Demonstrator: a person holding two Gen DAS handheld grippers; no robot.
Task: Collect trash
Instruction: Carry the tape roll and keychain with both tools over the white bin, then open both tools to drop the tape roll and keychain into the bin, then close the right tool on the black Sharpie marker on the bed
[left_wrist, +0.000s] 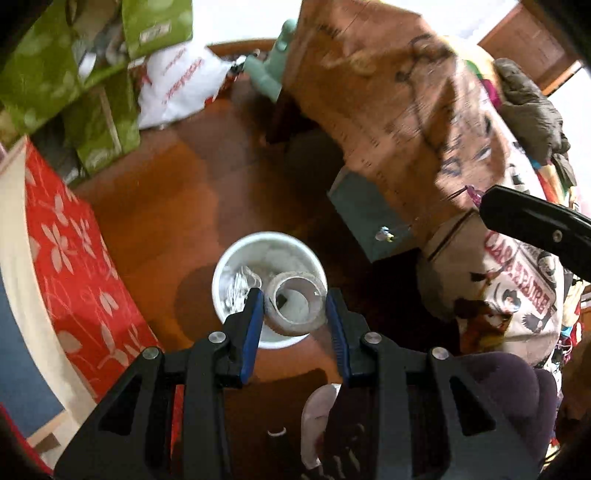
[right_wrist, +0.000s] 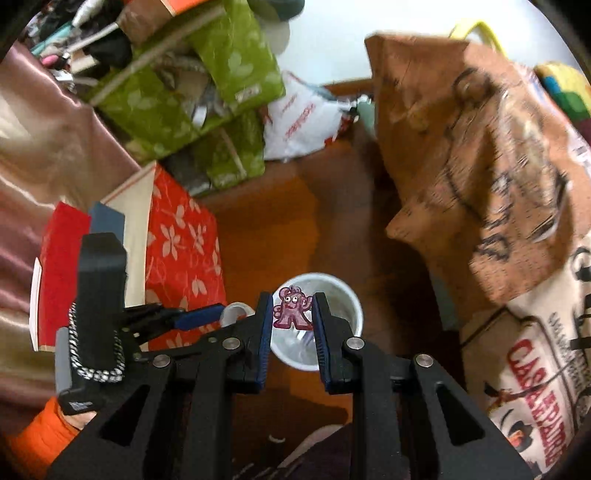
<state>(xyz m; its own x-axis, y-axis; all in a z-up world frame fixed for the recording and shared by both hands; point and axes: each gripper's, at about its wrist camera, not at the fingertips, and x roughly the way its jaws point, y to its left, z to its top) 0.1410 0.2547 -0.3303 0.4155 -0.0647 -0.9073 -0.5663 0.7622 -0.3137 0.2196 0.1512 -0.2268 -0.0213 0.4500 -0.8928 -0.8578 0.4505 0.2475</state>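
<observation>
Left gripper (left_wrist: 295, 306) is clamped on a tape roll (left_wrist: 295, 304) right over the white bin (left_wrist: 236, 258); right gripper (right_wrist: 292, 308) pinches a purple figurine (right_wrist: 292, 307) above it too.

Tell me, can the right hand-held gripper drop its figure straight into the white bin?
Probably yes. The right hand-held gripper holds the purple figure right over the open white bin, and nothing sits between them. The left hand-held gripper holds its tape roll alongside.

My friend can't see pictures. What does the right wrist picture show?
The right gripper pinches a purple figure above a white bin on the floor. The left gripper reaches in from the left with a tape roll.
</observation>
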